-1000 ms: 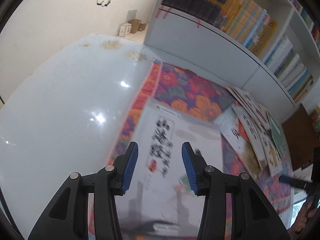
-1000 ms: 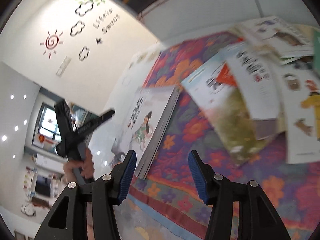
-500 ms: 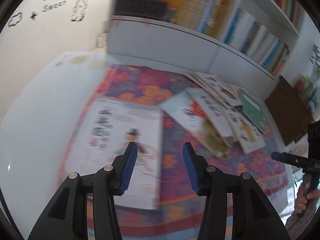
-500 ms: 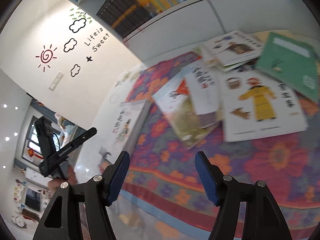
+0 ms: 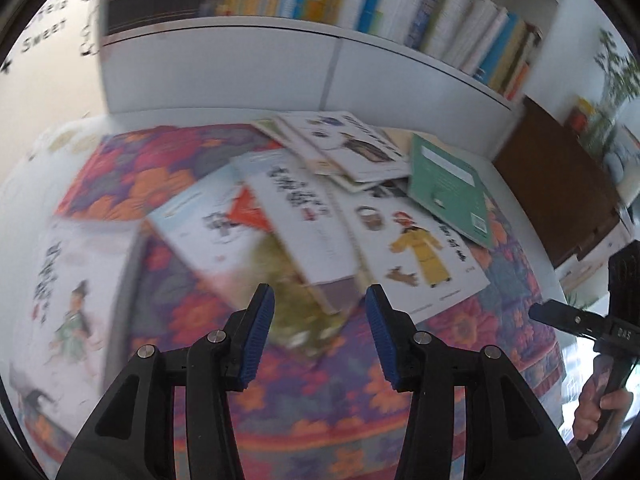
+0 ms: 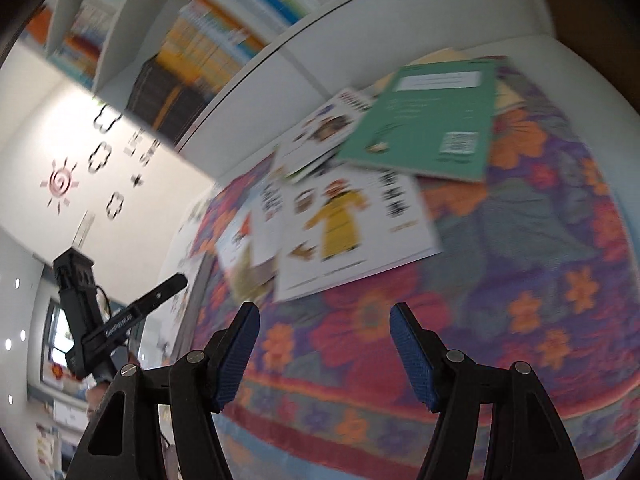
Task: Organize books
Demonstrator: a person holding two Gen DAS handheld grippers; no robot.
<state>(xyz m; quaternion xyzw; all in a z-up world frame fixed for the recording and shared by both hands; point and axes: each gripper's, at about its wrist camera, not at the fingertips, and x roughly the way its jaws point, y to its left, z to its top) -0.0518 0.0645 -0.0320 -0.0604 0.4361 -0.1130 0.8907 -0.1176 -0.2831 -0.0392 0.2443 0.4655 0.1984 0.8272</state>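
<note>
Left gripper [image 5: 318, 334]: jaws part-open, nothing between the pads, held above the flowered cloth [image 5: 304, 408] just short of the near corner of the scattered books. Right gripper [image 6: 324, 350]: jaws set wider, likewise empty, over bare cloth nearer than the book with the yellow-robed figure [image 6: 352, 224]. Take that book as the landmark. To its left, overlapping it, lies a white book with black lettering [image 5: 296, 216], which itself rests on a book with a red triangle [image 5: 224, 220]; the near corner of that lowest book sits directly beyond the left jaws. Beyond the landmark and partly on top of it lies the green book [image 5: 448, 188], with further picture books [image 5: 348, 144] behind. Well to the left, apart from the spread, a separate book showing a green-clad figure [image 5: 68, 288] lies alone, probably the collecting point. The step in hand appears to be an approach to the next loose book. Recommended practice: take the uppermost or an overhanging edge first, bring one pad under the cover and one over, close only once the edge is fully between the pads, and lift level so that neighbouring books are not dragged. Both views are blurred; book edges should be confirmed before closing.
</note>
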